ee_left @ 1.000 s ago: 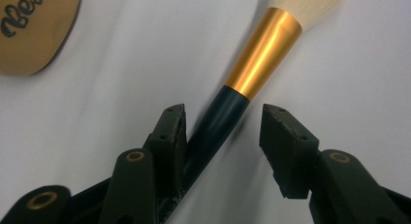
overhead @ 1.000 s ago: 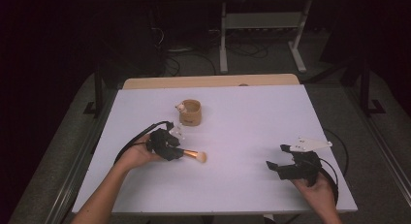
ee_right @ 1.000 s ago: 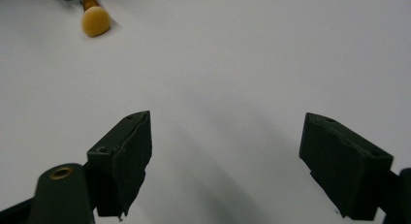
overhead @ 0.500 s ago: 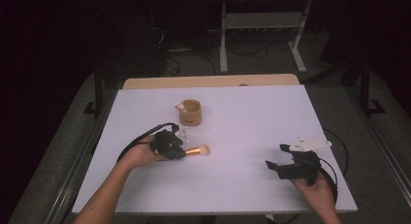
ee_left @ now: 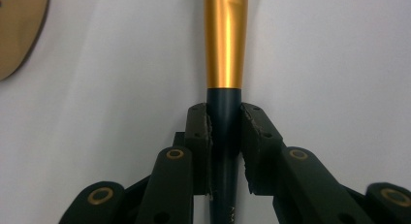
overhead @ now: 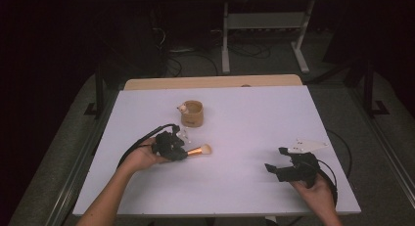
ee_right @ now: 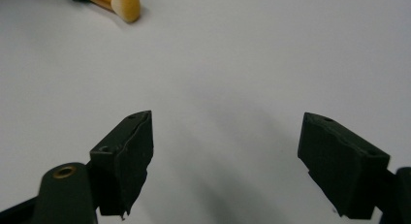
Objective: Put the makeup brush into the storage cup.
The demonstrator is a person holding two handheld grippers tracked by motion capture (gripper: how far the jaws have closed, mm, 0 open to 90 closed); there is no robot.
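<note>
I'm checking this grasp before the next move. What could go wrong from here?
1. The left gripper pinches the brush on its slim dark handle, with the heavier gold part and head beyond the jaws; it may pivot or slip.
2. The cup stands close by; a swing might knock it.

Left gripper (overhead: 182, 151): black linkage jaws, brass-coloured pivot rivets, black looping cable.
Right gripper (overhead: 275, 160): black, grey three-cornered plate at 12 o'clock.
Forearms: bare.

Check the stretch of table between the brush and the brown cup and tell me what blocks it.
Nothing visible does. The left hand-held gripper is shut on the brush, and only bare white table lies between it and the cup behind it.
</note>
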